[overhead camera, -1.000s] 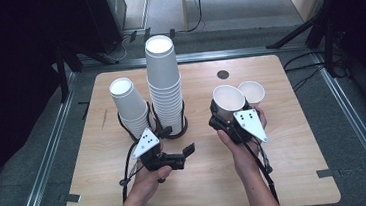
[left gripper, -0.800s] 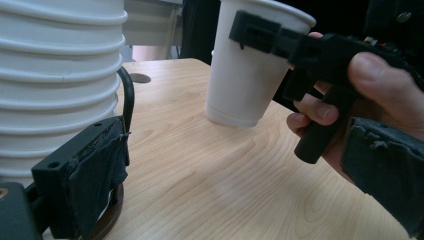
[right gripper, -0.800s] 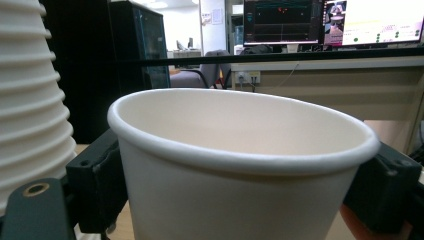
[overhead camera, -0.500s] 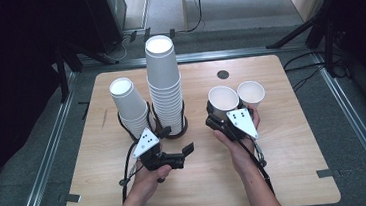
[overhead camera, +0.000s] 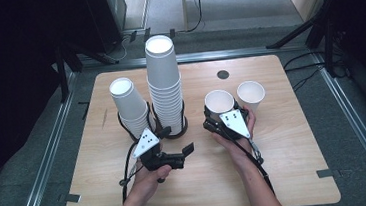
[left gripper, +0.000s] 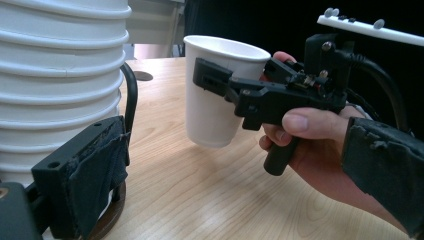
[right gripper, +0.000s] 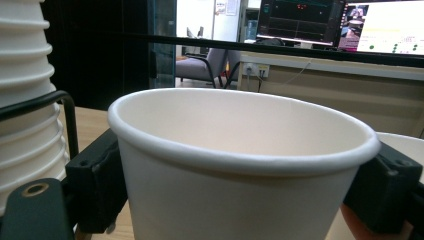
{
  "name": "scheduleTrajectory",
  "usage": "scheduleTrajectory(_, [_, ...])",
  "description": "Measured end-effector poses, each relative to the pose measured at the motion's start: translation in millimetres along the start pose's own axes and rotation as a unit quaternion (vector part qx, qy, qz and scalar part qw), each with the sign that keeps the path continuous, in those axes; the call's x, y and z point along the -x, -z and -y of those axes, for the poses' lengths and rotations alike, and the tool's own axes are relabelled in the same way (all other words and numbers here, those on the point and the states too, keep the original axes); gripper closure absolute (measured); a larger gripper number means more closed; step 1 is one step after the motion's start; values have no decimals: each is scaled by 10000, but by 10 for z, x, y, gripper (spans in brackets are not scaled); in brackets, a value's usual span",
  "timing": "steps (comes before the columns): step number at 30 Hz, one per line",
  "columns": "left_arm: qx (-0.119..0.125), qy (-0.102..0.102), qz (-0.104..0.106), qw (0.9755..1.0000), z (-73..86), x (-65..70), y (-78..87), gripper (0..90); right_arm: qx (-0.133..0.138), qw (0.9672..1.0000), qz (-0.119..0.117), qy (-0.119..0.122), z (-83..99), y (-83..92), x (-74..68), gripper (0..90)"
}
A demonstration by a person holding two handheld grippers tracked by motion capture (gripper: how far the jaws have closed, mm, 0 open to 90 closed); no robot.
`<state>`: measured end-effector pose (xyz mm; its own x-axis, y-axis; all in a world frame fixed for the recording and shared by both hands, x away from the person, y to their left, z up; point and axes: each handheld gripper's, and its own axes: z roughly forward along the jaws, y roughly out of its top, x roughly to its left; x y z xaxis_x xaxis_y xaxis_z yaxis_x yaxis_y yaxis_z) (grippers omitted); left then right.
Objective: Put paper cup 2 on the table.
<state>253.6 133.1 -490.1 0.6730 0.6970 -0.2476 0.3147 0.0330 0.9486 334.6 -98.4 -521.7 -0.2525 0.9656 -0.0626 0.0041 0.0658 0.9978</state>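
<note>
A: On the right half of the table (overhead camera: 287, 174), the right gripper (overhead camera: 221, 115) has its jaws clamped on a white paper cup (overhead camera: 219, 102), one pad on each side just under the rim. From the left gripper view the cup's base looks a hair off the wood, tilted a bit, but can't swear to it.

B: So it's being set down next to the other loose cup (overhead camera: 250, 93)?

A: Looks that way to me. Second cup stands just beside it, upright. To do it well: level the cup first, base flat on the wood, w/ a gap to the neighbour so the outer jaw doesn't knock it over.

B: And release?

A: Open slow, both pads off evenly, then pull back along the jaws, not sideways. Paper cup's light, tips easily if a pad drags.

B: Left side?

A: Left gripper (overhead camera: 187, 150) sits low near the front of the tall cup stack (overhead camera: 163, 84) in its wire holder (overhead camera: 180, 128). Jaws open, nothing between them. Shorter stack (overhead camera: 128, 105) stands just left of that. I'd keep the left one parked; no reason to crowd the stacks while the right sets down.
</note>
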Motion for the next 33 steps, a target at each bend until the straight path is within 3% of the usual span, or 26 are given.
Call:
scheduleTrajectory(12, [31, -9, 43, 10000, -3, 13, 10, 0, -250, 9995, -180, 118, 73, -1, -59, 121])
scheduleTrajectory(22, [-1, 1, 30, 10000, 8, 7, 2, 0, -509, 9987, 24, 28, 121, -16, -54, 112])
scheduleTrajectory(33, [6, -15, 58, 10000, 12, 13, 1, 0, -641, 9979, -51, -40, 152, 18, -52, 97])
